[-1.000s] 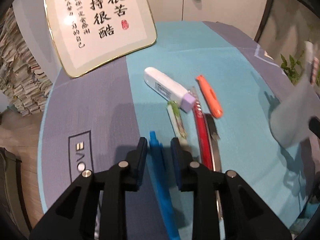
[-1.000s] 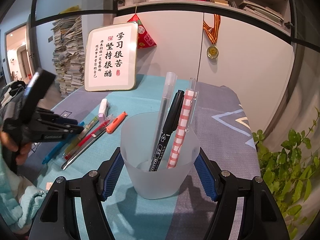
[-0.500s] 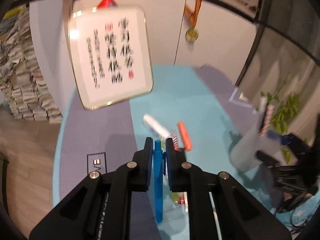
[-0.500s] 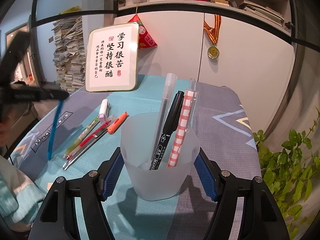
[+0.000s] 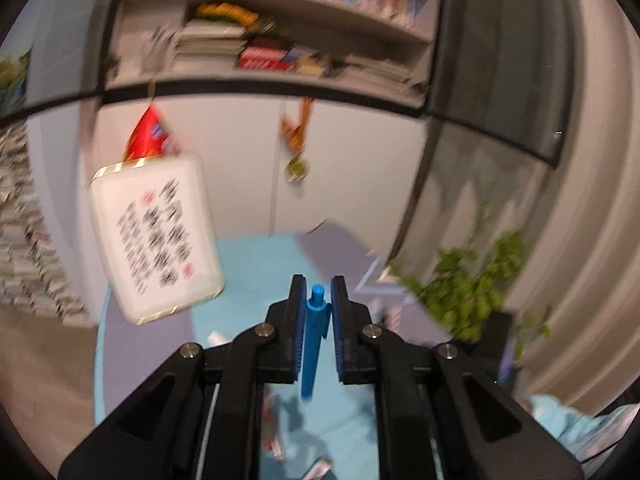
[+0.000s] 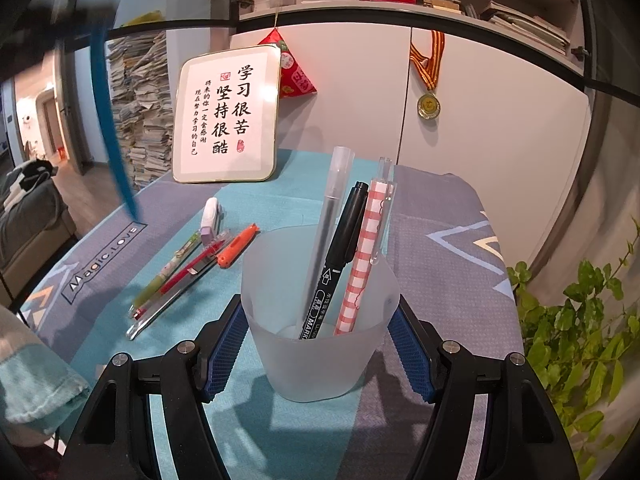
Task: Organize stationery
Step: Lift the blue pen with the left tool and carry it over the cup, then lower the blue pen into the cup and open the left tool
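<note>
My left gripper (image 5: 317, 300) is shut on a blue pen (image 5: 313, 344), lifted well above the table; the same blue pen (image 6: 110, 132) hangs blurred at the upper left of the right wrist view. My right gripper (image 6: 318, 344) is shut on a frosted plastic cup (image 6: 320, 344) standing on the table. In the cup stand a clear pen (image 6: 330, 208), a black marker (image 6: 340, 256) and a red-checked pen (image 6: 366, 256). Left of the cup on the cloth lie a white and purple correction tape (image 6: 211, 216), an orange pen (image 6: 237, 245), a green pen (image 6: 168, 272), a red pen (image 6: 180, 280) and a clear pen (image 6: 168, 304).
A framed calligraphy board (image 6: 226, 114) leans against the cabinet at the back of the table. A potted plant (image 6: 580, 344) stands off the table's right edge. A light blue sleeve (image 6: 32, 384) shows at the lower left. Paper stacks (image 6: 136, 108) rise behind on the left.
My left gripper closed on the blue pen, lifted it off the cloth and tilted up toward the cabinet. The right gripper and the cup have not moved.
</note>
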Demonstrator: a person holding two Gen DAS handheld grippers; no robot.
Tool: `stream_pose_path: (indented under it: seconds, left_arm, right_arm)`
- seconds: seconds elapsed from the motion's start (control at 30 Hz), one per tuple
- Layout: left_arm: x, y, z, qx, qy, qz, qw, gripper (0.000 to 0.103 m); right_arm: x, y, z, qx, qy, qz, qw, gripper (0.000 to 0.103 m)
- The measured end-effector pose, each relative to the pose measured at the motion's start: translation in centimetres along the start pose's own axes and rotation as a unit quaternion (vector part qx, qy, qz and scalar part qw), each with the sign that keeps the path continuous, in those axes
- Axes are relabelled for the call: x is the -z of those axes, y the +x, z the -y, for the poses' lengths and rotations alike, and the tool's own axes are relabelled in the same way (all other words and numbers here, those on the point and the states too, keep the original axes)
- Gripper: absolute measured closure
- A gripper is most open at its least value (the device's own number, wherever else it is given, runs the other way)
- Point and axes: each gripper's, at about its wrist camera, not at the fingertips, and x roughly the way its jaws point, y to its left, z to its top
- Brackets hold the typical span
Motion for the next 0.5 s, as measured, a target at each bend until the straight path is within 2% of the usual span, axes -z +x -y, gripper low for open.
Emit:
stream_pose_path:
  seconds: [0.13, 0.23, 0.37, 0.5]
  left_arm:
    - [-1.8, 0.2, 3.1, 0.028, 0.025, 0.024, 0.999, 0.093]
    - [-2.1, 1.5, 4.6, 0.047, 0.03, 0.022, 0.9982, 0.093]
    - [-1.2, 4.5, 5.2, 0.065, 0.018, -0.011, 0.9977, 0.093]
    - [0.7, 7.5, 4.6, 0.069, -0.003, -0.066, 0.9955, 0.093]
  right_arm:
    - [0.0, 0.0, 0.1, -0.002, 0.002, 0.0, 1.0, 0.032]
    - [0.0, 0.0, 0.2, -0.005, 0.005, 0.001, 1.0, 0.032]
    - [-0.1, 0.0, 0.3, -0.006, 0.006, 0.002, 1.0, 0.032]
    - [0.0, -0.1, 0.5, -0.009, 0.009, 0.003, 1.0, 0.032]
